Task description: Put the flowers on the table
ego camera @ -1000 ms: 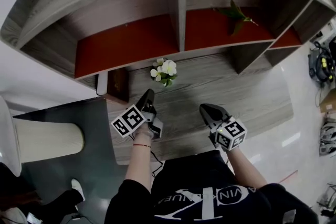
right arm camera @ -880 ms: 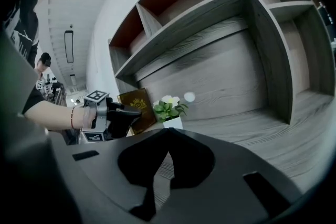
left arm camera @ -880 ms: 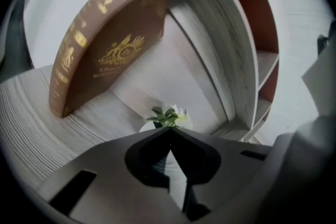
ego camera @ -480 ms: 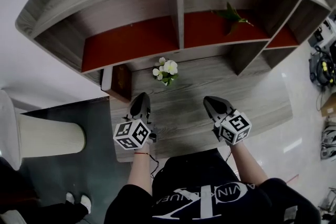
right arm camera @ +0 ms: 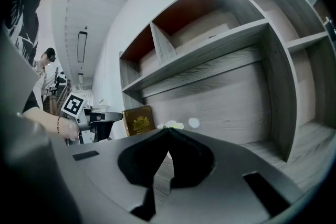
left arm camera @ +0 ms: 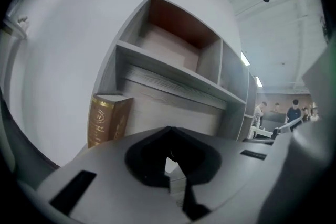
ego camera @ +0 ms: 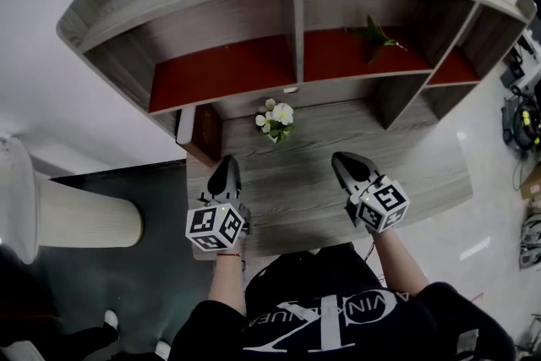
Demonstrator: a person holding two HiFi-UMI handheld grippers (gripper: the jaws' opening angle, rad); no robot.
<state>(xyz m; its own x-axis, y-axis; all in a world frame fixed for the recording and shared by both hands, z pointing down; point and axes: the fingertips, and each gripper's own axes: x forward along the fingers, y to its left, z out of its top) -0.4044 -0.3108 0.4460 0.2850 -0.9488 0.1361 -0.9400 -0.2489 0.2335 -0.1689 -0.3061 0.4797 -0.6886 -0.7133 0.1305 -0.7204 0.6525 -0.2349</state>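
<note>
Ahead of both pairs of jaws and roughly between them, the small bunch of white flowers with green leaves [ego camera: 276,118] sits on the grey wood-grain table [ego camera: 406,155], apart from either gripper. The left gripper [ego camera: 226,165] [left arm camera: 169,129] has its dark jaws pressed together with nothing between them. To their left, a brown book with gold print [left arm camera: 105,118] stands upright against the back panel. The right gripper [ego camera: 342,161] [right arm camera: 168,130] has its jaws closed too and holds nothing, and the white blossoms [right arm camera: 172,125] peek just over its tips. Beyond both jaws rises the grey wooden shelf unit with red-lined compartments [ego camera: 220,72], where a green leafy sprig [ego camera: 373,33] lies in the compartment past the right jaws.
</note>
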